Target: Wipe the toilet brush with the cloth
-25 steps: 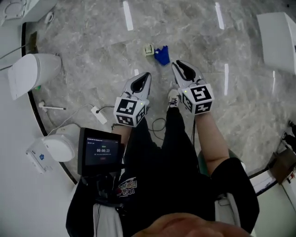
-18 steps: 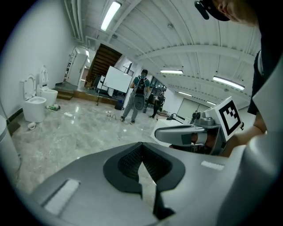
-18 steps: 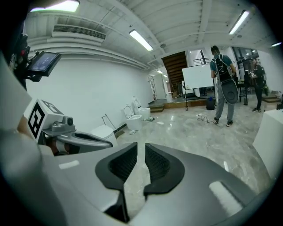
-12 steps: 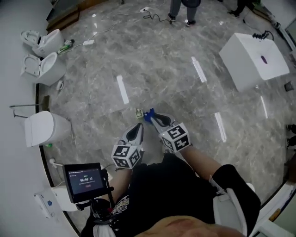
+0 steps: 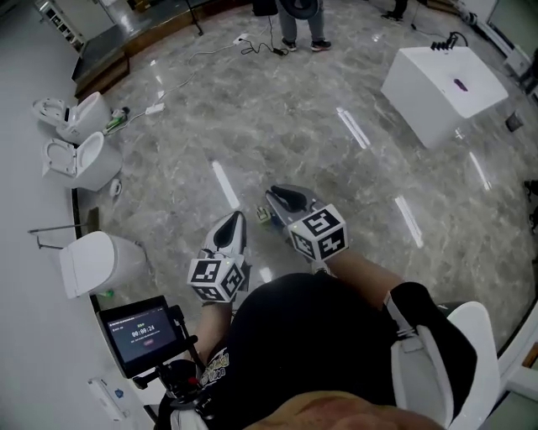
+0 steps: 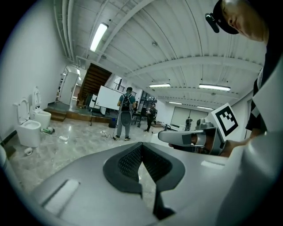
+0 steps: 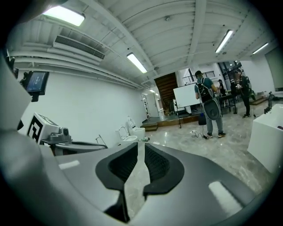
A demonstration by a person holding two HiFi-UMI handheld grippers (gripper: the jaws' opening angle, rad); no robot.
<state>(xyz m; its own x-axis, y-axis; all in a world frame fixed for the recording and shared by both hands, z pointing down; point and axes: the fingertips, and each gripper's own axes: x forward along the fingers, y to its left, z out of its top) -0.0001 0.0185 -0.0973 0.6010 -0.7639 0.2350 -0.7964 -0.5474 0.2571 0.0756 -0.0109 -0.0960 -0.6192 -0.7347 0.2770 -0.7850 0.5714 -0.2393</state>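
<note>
In the head view my left gripper (image 5: pixel 234 217) and right gripper (image 5: pixel 277 193) are held side by side in front of the person's body, high above the marble floor. The left gripper (image 6: pixel 140 145) has its tips together and holds nothing. The right gripper (image 7: pixel 140 146) shows a narrow slit with only floor seen through it; its jaws have just been closing, with nothing between them. A small pale object (image 5: pixel 263 215) lies on the floor between the two tips. No blue cloth and no toilet brush can be made out in any view.
Three toilets (image 5: pixel 80 159) stand along the left wall. A white box (image 5: pixel 441 80) sits at the far right. A person (image 5: pixel 301 18) stands at the far end near cables on the floor. A small screen (image 5: pixel 143 336) is mounted at the lower left.
Both grippers have risen from near the floor and the head view takes in much more of the room. The blue cloth seen just beyond the right gripper's tip is now out of sight.
</note>
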